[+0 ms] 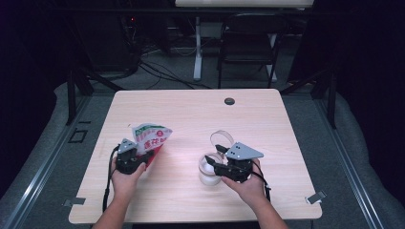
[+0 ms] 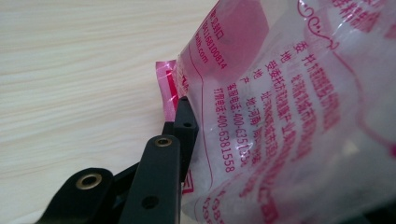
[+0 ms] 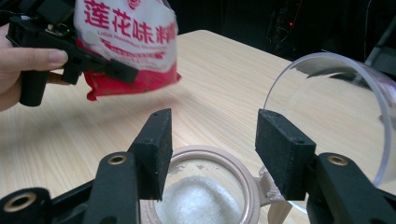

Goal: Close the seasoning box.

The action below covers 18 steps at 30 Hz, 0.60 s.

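A red and white printed bag (image 1: 152,137) is held up off the table at the left, with my left gripper (image 1: 142,153) shut on its lower edge. In the left gripper view one black pad (image 2: 185,125) presses on the bag (image 2: 280,107); the other jaw is hidden behind it. A small round jar (image 1: 209,172) stands right of centre, with white granules (image 3: 201,200) inside and its clear hinged lid (image 3: 327,102) flipped up. My right gripper (image 3: 212,140) hovers just over the jar's mouth, jaws apart with nothing between them. The bag (image 3: 128,42) hangs to the left of the jar.
The light wooden table (image 1: 191,109) has a small dark round cap (image 1: 229,101) near its far edge. Beyond the table stand a black chair (image 1: 248,43) and loose cables on the floor. Small metal clips sit at the table's front corners.
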Motion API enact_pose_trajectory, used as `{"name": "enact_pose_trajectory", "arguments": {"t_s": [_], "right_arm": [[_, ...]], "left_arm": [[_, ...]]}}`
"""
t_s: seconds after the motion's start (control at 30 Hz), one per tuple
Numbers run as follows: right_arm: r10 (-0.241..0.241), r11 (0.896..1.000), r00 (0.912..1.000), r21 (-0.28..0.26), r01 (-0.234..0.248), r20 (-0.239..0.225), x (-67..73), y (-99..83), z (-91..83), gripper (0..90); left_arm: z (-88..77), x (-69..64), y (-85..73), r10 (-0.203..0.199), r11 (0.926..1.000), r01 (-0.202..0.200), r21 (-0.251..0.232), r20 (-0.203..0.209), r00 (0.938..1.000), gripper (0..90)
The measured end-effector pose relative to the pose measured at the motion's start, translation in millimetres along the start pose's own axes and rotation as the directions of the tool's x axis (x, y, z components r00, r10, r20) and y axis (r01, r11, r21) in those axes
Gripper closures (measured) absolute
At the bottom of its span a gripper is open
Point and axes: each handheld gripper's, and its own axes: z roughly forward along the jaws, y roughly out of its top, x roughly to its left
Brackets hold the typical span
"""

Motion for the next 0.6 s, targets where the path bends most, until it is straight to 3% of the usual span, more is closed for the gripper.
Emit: {"name": "enact_pose_trajectory", "arguments": {"t_s": [0.17,0.27,0.37,0.6], "right_arm": [[0.008,1.0,1.0,-0.004,-0.008,0.006,-1.6,-0.4,-0.1,46.1],[0.005,1.0,1.0,0.003,-0.005,0.005,-2.0,-0.8,0.4,46.1],[0.006,1.0,1.0,0.003,-0.006,0.006,-2.0,-1.1,1.1,46.1],[0.005,1.0,0.9999,0.001,-0.005,0.011,-3.0,-1.4,0.7,46.1]], "left_arm": [[-8.9,24.1,-1.8,-0.036,0.9993,0.036,-0.005,-0.099,0.9945,74.5],[-13.9,39.9,-4.4,-0.094,0.9956,0.093,-0.014,-0.153,0.9838,74.5],[-17.5,49.8,-5.9,-0.097,0.9953,0.096,-0.014,-0.215,0.9718,74.5],[-20.3,68.8,-11.5,-0.171,0.9848,0.173,-0.013,-0.265,0.9489,74.4]]}}
